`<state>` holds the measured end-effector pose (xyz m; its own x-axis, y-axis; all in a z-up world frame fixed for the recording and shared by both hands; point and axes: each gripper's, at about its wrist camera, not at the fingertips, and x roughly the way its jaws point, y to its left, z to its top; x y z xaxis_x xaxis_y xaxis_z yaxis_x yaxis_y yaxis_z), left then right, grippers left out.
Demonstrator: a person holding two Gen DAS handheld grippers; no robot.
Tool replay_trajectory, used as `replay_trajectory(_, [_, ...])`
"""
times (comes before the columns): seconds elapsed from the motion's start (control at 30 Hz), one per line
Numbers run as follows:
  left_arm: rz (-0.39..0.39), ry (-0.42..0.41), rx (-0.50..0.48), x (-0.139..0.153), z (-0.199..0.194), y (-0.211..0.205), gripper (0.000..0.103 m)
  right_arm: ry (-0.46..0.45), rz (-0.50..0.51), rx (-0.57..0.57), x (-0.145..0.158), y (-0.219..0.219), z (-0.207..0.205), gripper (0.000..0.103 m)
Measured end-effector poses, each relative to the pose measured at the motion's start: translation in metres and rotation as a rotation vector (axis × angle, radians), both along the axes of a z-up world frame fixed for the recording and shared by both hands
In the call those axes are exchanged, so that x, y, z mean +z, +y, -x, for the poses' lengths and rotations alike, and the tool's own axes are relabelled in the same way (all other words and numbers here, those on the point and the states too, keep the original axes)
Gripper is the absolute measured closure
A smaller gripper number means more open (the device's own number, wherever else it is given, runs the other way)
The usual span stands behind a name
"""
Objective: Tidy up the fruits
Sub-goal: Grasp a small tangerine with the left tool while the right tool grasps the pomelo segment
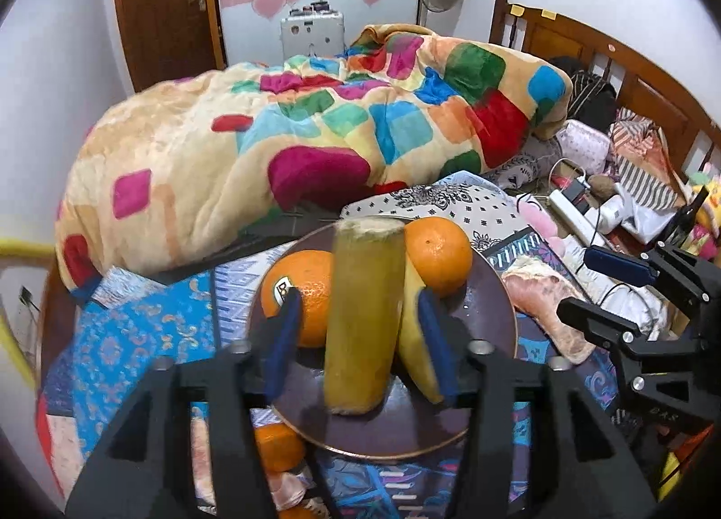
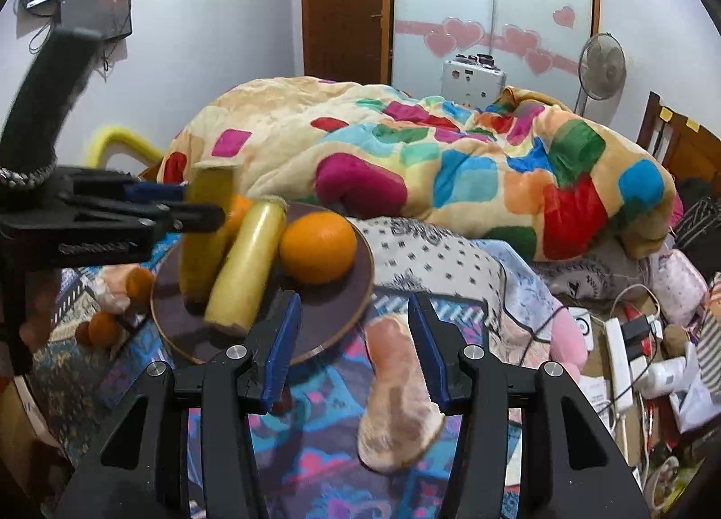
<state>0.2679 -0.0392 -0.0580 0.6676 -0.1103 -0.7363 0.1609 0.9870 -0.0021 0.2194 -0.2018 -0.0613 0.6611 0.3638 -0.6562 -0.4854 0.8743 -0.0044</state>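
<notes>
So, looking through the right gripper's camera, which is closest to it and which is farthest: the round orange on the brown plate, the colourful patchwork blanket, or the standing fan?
1. The round orange, on the brown plate just ahead and left of the right gripper.
2. The colourful patchwork blanket, heaped on the bed behind the plate.
3. The standing fan, far back on the right by the wall.

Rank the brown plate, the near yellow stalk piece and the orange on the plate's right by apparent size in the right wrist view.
1. brown plate
2. yellow stalk piece
3. orange
The gaps are plain, so nearness does not blur the ranking.
</notes>
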Motion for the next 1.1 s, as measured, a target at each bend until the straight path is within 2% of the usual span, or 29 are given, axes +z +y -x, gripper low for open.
replay_trajectory(0.33, [-0.007, -0.022, 0.024, 0.010, 0.031, 0.023, 0.044, 0.021, 0.049, -0.022, -0.016, -0.014, 0.011, 0.055])
replay_trajectory(0.5, [0.004, 0.020, 0.054, -0.002, 0.044, 0.043, 0.044, 0.036, 0.045, -0.041, -0.018, -0.024, 0.017, 0.045])
replay_trajectory(0.67, [0.011, 0.048, 0.066, -0.015, 0.056, 0.058, 0.044, 0.057, 0.054, -0.057, -0.023, -0.030, 0.020, 0.045])
replay_trajectory(0.97, [-0.035, 0.089, 0.064, -0.046, 0.067, 0.063, 0.044, 0.121, 0.108, -0.079, -0.045, -0.033, 0.007, 0.044])
replay_trajectory(1.1, [-0.025, 0.116, 0.055, -0.057, 0.061, 0.064, 0.044, 0.167, 0.096, -0.077, -0.051, -0.034, -0.003, 0.038])
